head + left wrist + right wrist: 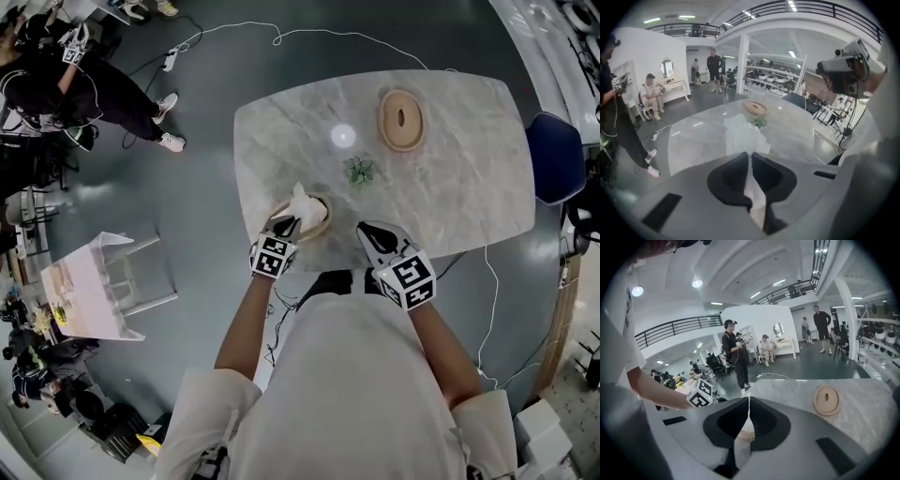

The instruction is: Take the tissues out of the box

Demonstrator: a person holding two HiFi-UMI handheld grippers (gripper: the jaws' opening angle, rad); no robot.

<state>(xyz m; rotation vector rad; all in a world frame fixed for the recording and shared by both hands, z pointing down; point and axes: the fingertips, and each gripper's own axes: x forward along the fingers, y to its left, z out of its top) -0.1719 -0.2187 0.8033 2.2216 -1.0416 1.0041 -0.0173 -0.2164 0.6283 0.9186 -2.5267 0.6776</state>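
A round wooden tissue box (317, 223) sits near the front left of the marble table (469, 197). A white tissue (301, 199) stands up out of it. My left gripper (289, 223) is at the box's near-left side, shut on that tissue. In the left gripper view the tissue (743, 133) rises past the closed left gripper (751, 154). My right gripper (364, 228) hovers to the right of the box, shut and holding nothing. In the right gripper view the right gripper (749, 400) points toward the box (743, 430), seen through the gap below the jaw tips.
A second round wooden piece with a slot (403, 120) lies at the back of the table, and a small green plant (359, 171) stands mid-table. A blue chair (555, 155) is at the right edge. People stand and sit on the floor to the left.
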